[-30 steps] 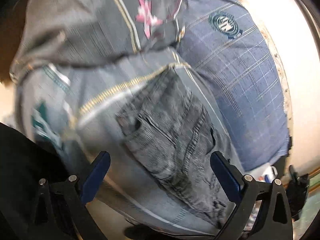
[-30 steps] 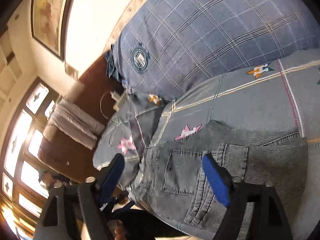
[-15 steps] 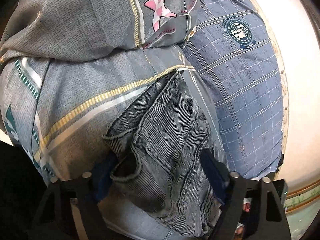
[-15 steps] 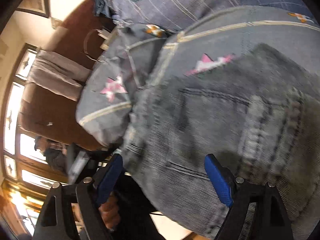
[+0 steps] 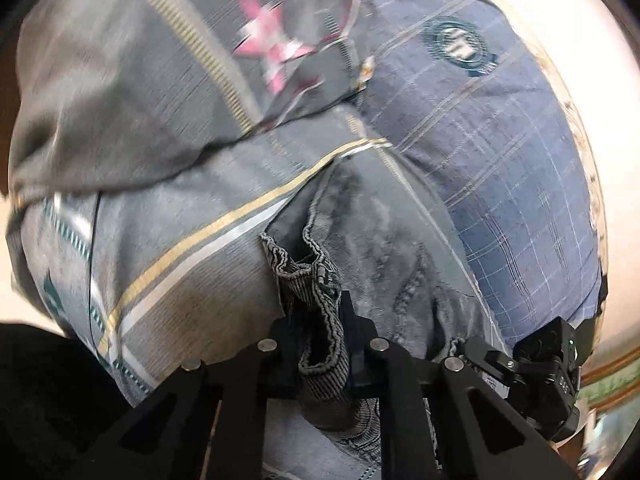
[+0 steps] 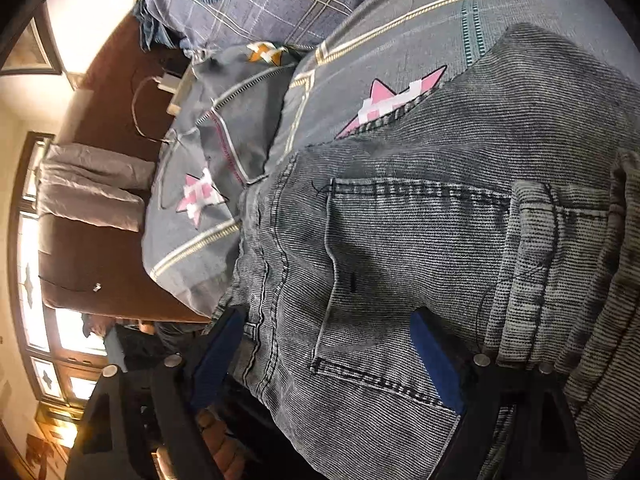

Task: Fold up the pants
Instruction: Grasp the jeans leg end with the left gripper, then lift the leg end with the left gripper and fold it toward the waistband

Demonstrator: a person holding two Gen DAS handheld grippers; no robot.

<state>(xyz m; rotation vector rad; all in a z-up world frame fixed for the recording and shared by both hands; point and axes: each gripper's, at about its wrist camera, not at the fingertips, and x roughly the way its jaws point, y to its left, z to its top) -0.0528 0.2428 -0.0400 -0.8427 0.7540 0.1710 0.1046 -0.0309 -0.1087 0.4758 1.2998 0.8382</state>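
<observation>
On bed | left hand-held gripper [image 5: 320,344] pinches pants [image 5: 320,280] | right view: back pocket [image 6: 400,280]

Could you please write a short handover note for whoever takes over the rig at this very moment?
Left gripper: shut on a bunched hem of the grey jeans.
Right gripper: open, its blue pads on either side of the back pocket area, not clamped.
The jeans lie on the grey patterned bedspread, beside a blue plaid pillow.
Done: one leg end is gripped; how far the fold has gone cannot be told from these views.
Left: probably close the right gripper on the waist end, then carry the fold through and flatten it.
</observation>
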